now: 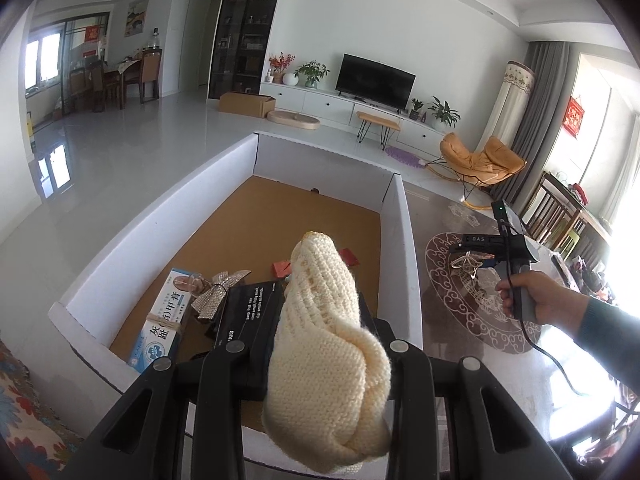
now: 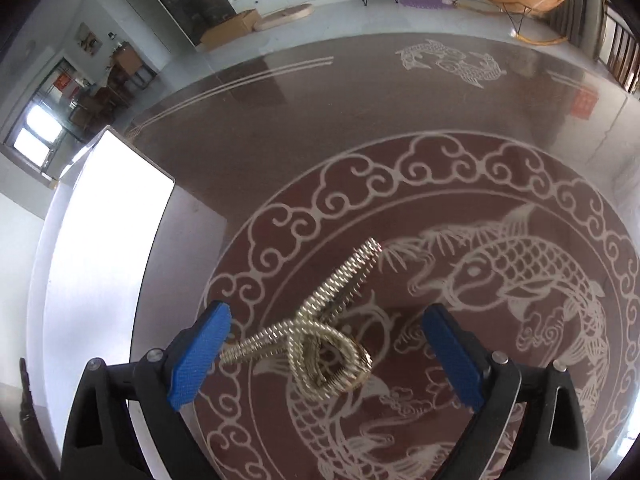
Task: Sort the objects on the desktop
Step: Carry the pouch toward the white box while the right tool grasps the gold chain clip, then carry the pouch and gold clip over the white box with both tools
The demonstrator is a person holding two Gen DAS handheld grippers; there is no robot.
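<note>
Left gripper (image 1: 320, 344) clamps my cream knit piece (image 1: 324, 344) over the white box (image 1: 408, 248); right gripper (image 2: 324, 356) gapes around the gold spiral clip (image 2: 320, 344), tabletop (image 2: 320, 160) centre. Several items boxed; clip left.

- The left gripper (image 1: 320, 354) is clamped on a cream knitted item (image 1: 324, 344) above the white box (image 1: 408, 248).
- The right gripper (image 1: 474, 254) hovers over a gold clip (image 1: 468, 262).

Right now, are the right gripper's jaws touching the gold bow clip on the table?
Cannot tell. In the right wrist view the right gripper stands wide open around the gold bow clip; one tail ends at the left pad, contact unclear.
</note>
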